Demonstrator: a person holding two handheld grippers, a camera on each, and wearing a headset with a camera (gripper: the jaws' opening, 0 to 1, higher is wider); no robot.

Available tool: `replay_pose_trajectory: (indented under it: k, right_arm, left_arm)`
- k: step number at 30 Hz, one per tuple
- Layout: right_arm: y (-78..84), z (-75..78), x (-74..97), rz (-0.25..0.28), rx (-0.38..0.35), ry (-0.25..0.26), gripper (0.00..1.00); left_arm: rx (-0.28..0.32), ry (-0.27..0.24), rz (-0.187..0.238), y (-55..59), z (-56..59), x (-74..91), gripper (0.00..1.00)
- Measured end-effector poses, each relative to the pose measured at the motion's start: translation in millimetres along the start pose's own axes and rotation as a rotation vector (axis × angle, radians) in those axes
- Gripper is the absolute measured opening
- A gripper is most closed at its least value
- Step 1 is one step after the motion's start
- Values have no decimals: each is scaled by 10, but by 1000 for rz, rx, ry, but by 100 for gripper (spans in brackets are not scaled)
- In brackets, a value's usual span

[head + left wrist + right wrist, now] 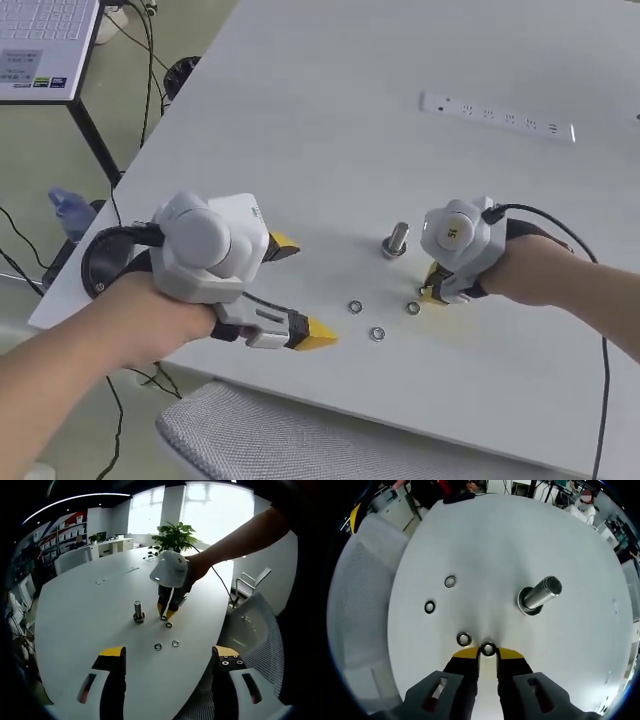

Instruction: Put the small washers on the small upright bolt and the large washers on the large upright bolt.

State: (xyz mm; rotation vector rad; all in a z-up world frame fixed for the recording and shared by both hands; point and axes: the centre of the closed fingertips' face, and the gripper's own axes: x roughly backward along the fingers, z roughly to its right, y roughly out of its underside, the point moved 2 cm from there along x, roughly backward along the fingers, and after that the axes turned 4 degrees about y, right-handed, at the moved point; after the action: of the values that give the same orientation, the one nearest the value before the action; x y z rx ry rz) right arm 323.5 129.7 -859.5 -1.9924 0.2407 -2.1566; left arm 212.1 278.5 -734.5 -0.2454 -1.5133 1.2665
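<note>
- Right claw (488, 653) closed on a washer (488, 649) lying on the desk (330, 120), near-right of the upright bolt (396, 240).
- Left claw (302, 289) spread wide apart, near left.
- Three loose washers (377, 334) lie between the claws.

Left gripper (300, 290), right gripper (432, 292): white bodies, yellow tips.

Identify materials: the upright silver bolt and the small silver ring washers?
The upright silver bolt: metal, probably steel, polished; bright streak highlights along its shank. The small silver ring washers: likely plated metal; shiny rims, dark holes. Exact alloy can't be told.
</note>
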Motion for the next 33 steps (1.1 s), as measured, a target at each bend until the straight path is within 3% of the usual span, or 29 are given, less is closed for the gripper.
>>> replay_pose_trajectory:
  k: [21,33]
  right_arm:
    - [-8,5,25,28,-80,0,12]
    - [47,11,210,39,-126,8,12]
  left_arm:
    - [-6,-11,-3,-62,-8,24,68]
    - [-5,-24,5,-71,-23,-16,68]
